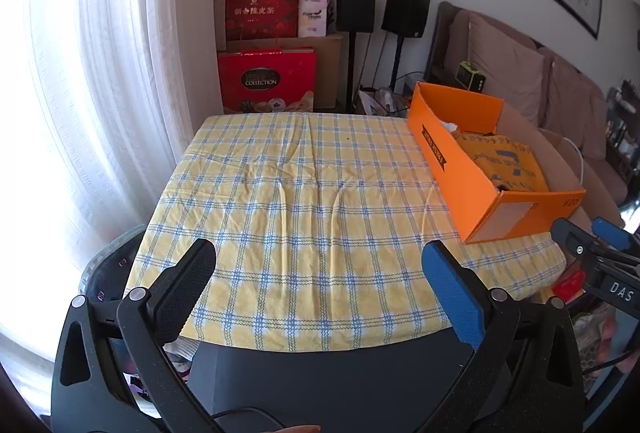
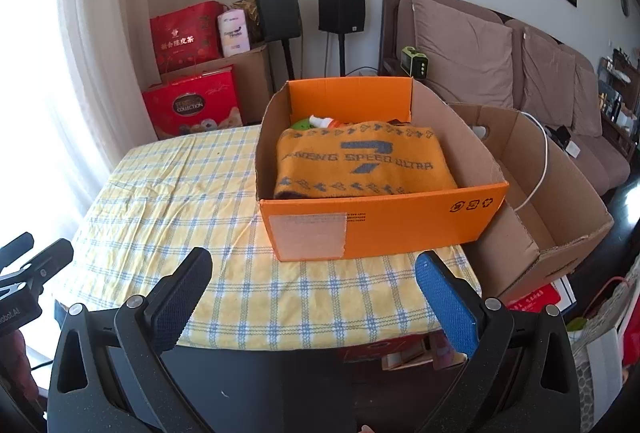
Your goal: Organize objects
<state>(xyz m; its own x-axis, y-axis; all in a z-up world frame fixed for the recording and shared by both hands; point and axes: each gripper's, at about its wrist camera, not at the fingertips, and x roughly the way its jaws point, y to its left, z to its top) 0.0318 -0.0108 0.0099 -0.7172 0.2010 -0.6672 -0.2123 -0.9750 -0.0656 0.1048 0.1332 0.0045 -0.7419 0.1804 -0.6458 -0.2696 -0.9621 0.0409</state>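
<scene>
Both claws are spread wide and hold nothing. Left claw (image 1: 320, 265) hovers over the near edge of a table (image 1: 280, 193) draped in a yellow-and-blue checked cloth, with the right claw (image 2: 314, 273) beside it, aimed at an orange cardboard box (image 2: 384, 225) on the table's right side. Only the right wrist view looks straight into the box — a folded orange towel (image 2: 360, 163) with grey lettering fills most of it, and a green item and a white-and-orange bottle (image 2: 320, 121) peek out behind the towel. That view also shows an open brown carton (image 2: 540, 193) just right of the table. From the left wrist view the box appears side-on, its contents mostly hidden.
</scene>
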